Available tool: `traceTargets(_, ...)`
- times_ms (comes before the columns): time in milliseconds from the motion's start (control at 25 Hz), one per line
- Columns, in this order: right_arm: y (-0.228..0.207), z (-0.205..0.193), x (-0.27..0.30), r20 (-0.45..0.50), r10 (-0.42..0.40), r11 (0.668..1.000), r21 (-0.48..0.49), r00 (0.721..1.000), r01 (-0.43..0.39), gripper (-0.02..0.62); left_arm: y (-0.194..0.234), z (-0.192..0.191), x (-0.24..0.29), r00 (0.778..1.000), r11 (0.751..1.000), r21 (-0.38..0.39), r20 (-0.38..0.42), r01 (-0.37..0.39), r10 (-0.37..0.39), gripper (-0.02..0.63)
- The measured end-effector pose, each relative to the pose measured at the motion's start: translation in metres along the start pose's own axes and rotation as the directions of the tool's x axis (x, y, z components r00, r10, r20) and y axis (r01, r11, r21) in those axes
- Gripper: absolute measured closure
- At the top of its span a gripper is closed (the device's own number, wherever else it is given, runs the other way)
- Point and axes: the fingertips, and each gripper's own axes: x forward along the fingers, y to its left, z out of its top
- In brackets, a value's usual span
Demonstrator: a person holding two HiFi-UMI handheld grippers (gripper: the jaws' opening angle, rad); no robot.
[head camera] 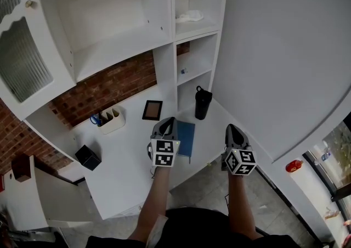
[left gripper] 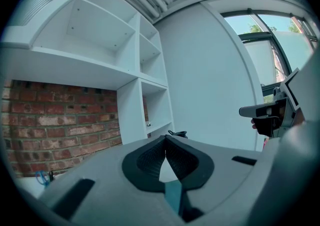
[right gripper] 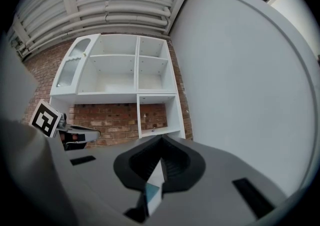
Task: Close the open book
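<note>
A blue book [head camera: 186, 137] lies flat on the white desk [head camera: 126, 164] with its cover shut, just right of my left gripper [head camera: 166, 123]. That gripper hovers at the book's left edge with its jaws shut and nothing between them. My right gripper [head camera: 232, 129] hangs off the desk's right edge, apart from the book, jaws also together and empty. In the left gripper view the jaws [left gripper: 165, 140] meet at their tips and a strip of blue book [left gripper: 173, 196] shows below them. The right gripper view shows shut jaws [right gripper: 161, 141] over a blue sliver of the book [right gripper: 151, 193].
A black tumbler [head camera: 202, 103] stands behind the book. A dark picture frame [head camera: 152, 110] and a white pen holder [head camera: 110, 120] sit by the brick wall. A black box [head camera: 88, 157] is at the desk's left end. White shelves [head camera: 126, 38] rise above.
</note>
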Motion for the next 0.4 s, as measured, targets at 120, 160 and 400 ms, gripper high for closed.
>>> traceTargets(120,0.0018,-0.0017,-0.0006,-0.003,0.004,1.000,-0.002,1.000,-0.004,0.597,-0.0003,-0.0019,-0.0010,1.000,1.000,-0.001,-0.001,-0.001,0.001,0.597)
traceTargets(160,0.0027,-0.0021,-0.0009,-0.003,0.006,1.000,-0.002,1.000,-0.006,0.597,-0.0006,-0.0023,-0.0014,1.000,1.000,0.000,-0.002,0.000,0.000,0.597)
traceTargets(400,0.0054,-0.0039,-0.0027,-0.008,0.013,1.000,-0.005,1.000,-0.013,0.597,-0.0032,-0.0038,-0.0030,1.000,1.000,0.000,-0.004,0.007,-0.007,0.597)
